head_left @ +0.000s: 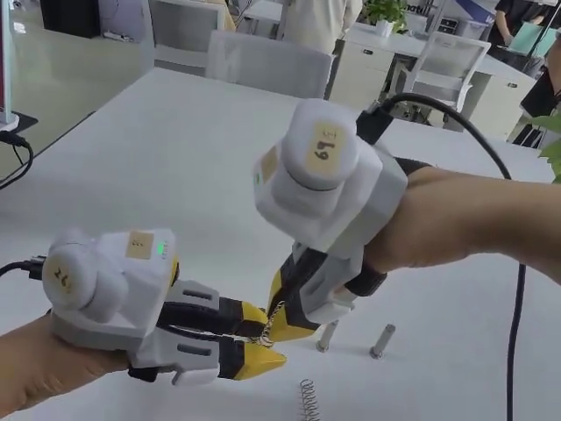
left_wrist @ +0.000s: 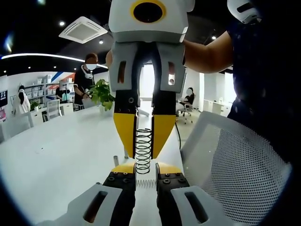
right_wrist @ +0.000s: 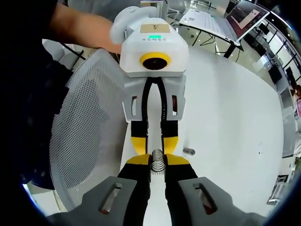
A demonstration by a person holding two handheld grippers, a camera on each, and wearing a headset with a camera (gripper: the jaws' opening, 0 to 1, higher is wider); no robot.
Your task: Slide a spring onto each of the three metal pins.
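A white table (head_left: pixel 175 149); mesh chair (left_wrist: pixel 235 165) beside it; ceiling spotlights (left_wrist: pixel 62 23); potted plant (left_wrist: pixel 101 93) beyond.

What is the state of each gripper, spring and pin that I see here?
Right hand-held gripper: shut on one end of the held spring.
Left hand-held gripper: shut on its other end.
Second spring: lying loose on the table.
Pin beside the grippers: upright, bare.
Outer pin: upright, bare.

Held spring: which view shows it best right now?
Left gripper view: the held spring stands full length, coils clear, in the right gripper. Right gripper view shows it end-on between its own jaws; head view shows a short stretch between the gripper tips.
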